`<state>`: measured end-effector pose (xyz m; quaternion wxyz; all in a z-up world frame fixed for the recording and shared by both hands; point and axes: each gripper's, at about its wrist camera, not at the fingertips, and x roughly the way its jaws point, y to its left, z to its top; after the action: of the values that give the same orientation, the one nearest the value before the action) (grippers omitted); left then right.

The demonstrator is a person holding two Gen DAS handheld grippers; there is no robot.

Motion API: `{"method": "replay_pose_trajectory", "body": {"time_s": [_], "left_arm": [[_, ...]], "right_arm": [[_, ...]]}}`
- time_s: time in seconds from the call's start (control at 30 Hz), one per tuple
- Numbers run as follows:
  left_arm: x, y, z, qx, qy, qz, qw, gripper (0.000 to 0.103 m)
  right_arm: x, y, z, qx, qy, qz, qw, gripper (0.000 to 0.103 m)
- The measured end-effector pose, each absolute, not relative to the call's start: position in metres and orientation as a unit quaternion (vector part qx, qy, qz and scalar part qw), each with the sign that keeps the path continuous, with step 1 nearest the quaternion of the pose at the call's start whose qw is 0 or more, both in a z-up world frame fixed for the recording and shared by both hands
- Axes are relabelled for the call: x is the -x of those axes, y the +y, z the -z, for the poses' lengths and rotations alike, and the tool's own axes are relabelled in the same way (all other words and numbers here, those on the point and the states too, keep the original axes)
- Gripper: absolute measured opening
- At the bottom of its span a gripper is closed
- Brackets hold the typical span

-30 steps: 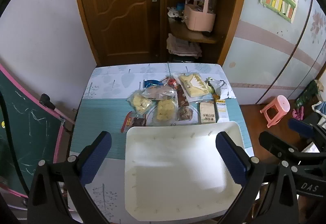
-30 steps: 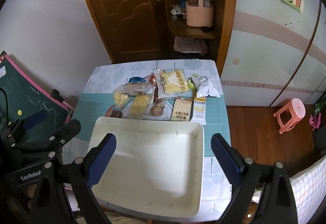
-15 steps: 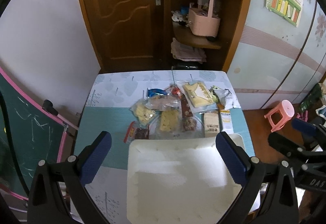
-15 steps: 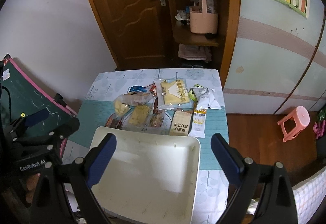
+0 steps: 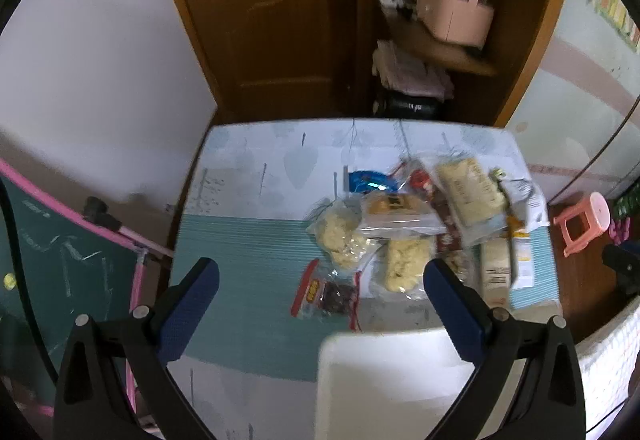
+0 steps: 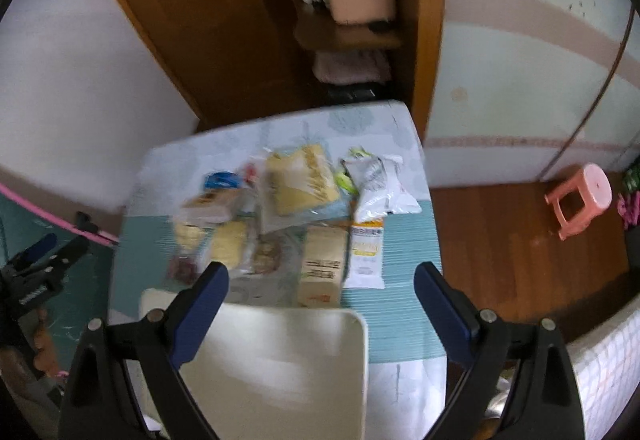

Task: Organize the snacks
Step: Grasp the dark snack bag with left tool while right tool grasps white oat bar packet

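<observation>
Both grippers, left (image 5: 320, 294) and right (image 6: 322, 290), fingers wide, empty | snacks (image 6: 288, 224) piled mid-table (image 5: 256, 167) beyond white tray (image 6: 280, 360) | views swung, now blurred; tray shifted lower-right in left view

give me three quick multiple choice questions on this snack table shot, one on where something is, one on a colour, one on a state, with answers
1. Where does the white tray sit relative to the snack pile?
A. nearer the cameras
B. behind it, by the door
C. on the floor

2. What colour is the stool on the floor?
A. blue
B. pink
C. black

3. What state is the right claw in?
A. shut on a packet
B. open, holding nothing
C. shut on the tray

Answers: 1 A, the tray fills the near table edge below the packets. 2 B, it shows pink against the wood floor. 3 B, its fingers stand wide apart with nothing between them.
</observation>
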<state>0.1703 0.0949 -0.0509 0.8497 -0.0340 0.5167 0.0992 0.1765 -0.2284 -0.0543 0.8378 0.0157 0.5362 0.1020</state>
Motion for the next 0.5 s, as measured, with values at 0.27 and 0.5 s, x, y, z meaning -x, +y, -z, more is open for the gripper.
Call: {"method": "replay_pose_trajectory", "body": {"time_s": [0.27, 0.5], "left_arm": [[-0.218, 0.133, 0.159, 0.075, 0.623, -0.072, 0.776, 0.096], [-0.231, 0.141, 0.217, 0.097, 0.68, -0.069, 0.723, 0.096]], "right_arm": [[-0.239, -0.229, 0.143, 0.011, 0.604, -0.054, 0.795, 0.083], [-0.264, -0.241, 0.204, 0.001, 0.663, -0.035, 0.748, 0.076]]}}
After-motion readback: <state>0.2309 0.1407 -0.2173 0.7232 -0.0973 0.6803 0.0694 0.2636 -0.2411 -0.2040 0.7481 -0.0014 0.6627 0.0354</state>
